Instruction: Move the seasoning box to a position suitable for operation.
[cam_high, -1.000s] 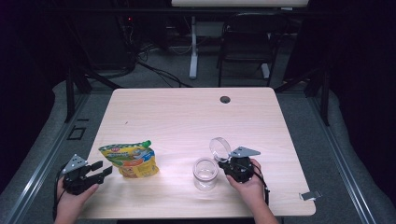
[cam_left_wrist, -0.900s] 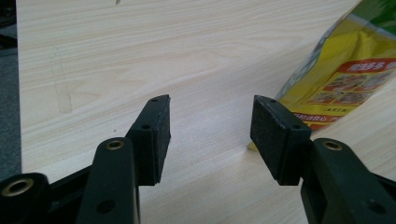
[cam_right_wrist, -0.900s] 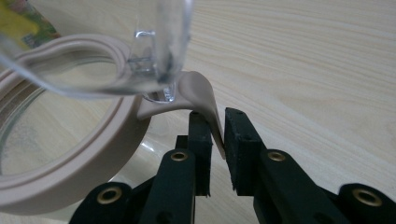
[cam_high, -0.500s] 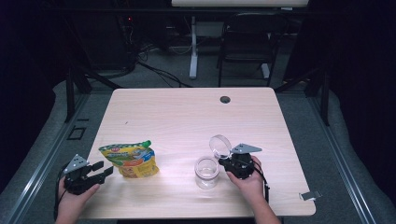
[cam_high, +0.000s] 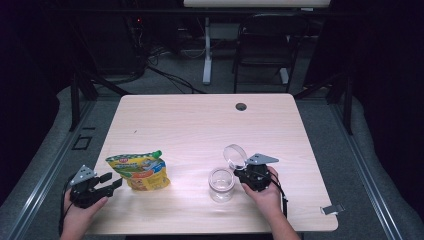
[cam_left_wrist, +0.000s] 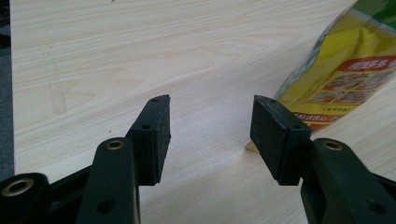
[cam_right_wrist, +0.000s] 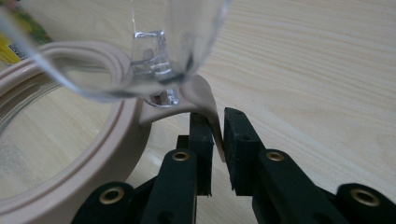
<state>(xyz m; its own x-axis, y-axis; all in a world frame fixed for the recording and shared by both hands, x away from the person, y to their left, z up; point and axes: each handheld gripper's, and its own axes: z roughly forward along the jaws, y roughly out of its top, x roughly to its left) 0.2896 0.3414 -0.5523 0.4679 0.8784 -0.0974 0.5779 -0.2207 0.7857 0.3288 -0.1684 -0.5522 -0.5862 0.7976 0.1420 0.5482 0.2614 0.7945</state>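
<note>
1. Done: jar (cam_high: 221, 184) at the tabletop (cam_high: 200, 125) 5 o'clock has its lid (cam_high: 235, 156) flipped open; right claw (cam_right_wrist: 217, 140) pinches the lid tab.
2. Left: snack pouch (cam_high: 140, 171), 7 o'clock, unopened; left claw (cam_left_wrist: 210, 135) spread beside it.

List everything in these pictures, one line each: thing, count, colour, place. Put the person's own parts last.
table: 1, light wood, centre of the high view.
snack bag: 1, yellow and green, near-left part of the table, just ahead of the left gripper.
jar: 1, clear with a beige rim, near-right part of the table, hinged clear lid standing open.
jar tab: 1, beige, pinched between the right gripper's jaws.
grommet hole: 1, dark, far edge of the table.
chair: 1, black, on the floor behind the table.
left gripper: 1, black, near-left corner, jaws apart, holding nothing.
right gripper: 1, black, beside the jar.
hands: 2, one on each gripper.
</note>
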